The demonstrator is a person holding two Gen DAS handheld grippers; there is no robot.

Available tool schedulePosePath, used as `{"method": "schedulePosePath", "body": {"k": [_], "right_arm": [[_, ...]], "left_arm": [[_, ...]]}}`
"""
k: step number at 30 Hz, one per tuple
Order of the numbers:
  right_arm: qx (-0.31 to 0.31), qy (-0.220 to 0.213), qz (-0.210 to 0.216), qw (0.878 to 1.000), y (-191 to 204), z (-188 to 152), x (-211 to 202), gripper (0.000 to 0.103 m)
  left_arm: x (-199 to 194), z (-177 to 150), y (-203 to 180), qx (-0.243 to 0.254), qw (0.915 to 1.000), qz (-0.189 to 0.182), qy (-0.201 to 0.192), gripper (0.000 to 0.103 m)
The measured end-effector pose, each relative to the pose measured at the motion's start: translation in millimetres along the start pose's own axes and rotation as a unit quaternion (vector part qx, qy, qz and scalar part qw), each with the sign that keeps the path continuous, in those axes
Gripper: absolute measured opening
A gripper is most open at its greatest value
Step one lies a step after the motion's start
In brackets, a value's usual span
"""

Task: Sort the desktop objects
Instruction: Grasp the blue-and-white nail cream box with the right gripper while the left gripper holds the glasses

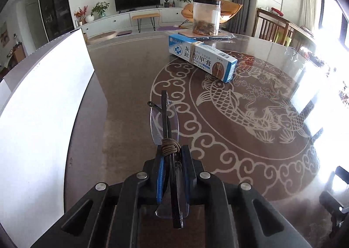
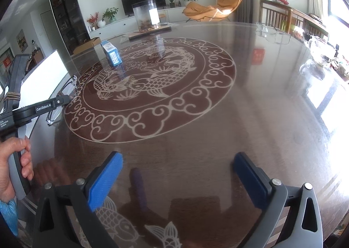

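Progress check: sorting looks barely started imo. Left hand-held gripper (image 1: 172,167) is clamped tight on a folded pair of rimless glasses (image 1: 165,121), lenses sticking out past the pads, lifted off the table (image 1: 122,95) right next to a white open box (image 1: 43,99) at the left edge. My guess is that's the drop spot, but nothing's visibly in it from here. Right hand-held gripper (image 2: 177,179) has its jaws spread wide with nothing between them, hovering low over the table. Still out there: a blue-and-white medicine carton (image 1: 202,58) with a rubber band round it, lying near the middle, and a clear jar (image 1: 206,18) with a black lid further back on a mat. So one item in hand, at least two left
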State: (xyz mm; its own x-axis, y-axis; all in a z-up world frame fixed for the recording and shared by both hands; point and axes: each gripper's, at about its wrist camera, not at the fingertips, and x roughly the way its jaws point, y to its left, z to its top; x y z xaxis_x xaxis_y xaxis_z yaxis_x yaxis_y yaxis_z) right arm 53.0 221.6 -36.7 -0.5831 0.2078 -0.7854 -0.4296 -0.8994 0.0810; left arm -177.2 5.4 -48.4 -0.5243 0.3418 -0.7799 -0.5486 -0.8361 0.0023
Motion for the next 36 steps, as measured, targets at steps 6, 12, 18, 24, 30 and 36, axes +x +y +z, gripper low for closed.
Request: {"method": "schedulePosePath", "body": {"k": [6, 12, 18, 24, 30, 36], "right_arm": [[-0.178, 0.029, 0.077, 0.98, 66, 51, 55, 0.103], [-0.21, 0.031, 0.103, 0.972, 106, 132, 124, 0.103], [-0.183, 0.034, 0.088, 0.979, 134, 195, 163, 0.052], [-0.154, 0.024, 0.105, 0.982, 120, 183, 143, 0.023], [-0.126, 0.006, 0.105, 0.986, 57, 95, 66, 0.023], [-0.106, -0.017, 0.047, 0.993, -3, 12, -5, 0.023]], "left_arm": [[-7, -6, 1, -0.001, 1.0, -0.003, 0.0, 0.014], [-9, -8, 2, -0.003, 1.0, -0.005, 0.0, 0.014], [-8, -8, 3, -0.003, 1.0, -0.006, 0.0, 0.014], [-9, -9, 3, -0.003, 1.0, -0.007, 0.0, 0.014], [-17, -18, -8, -0.007, 0.9994, -0.033, -0.001, 0.014], [-34, -39, -55, 0.017, 0.9984, -0.054, 0.0, 0.014]]}}
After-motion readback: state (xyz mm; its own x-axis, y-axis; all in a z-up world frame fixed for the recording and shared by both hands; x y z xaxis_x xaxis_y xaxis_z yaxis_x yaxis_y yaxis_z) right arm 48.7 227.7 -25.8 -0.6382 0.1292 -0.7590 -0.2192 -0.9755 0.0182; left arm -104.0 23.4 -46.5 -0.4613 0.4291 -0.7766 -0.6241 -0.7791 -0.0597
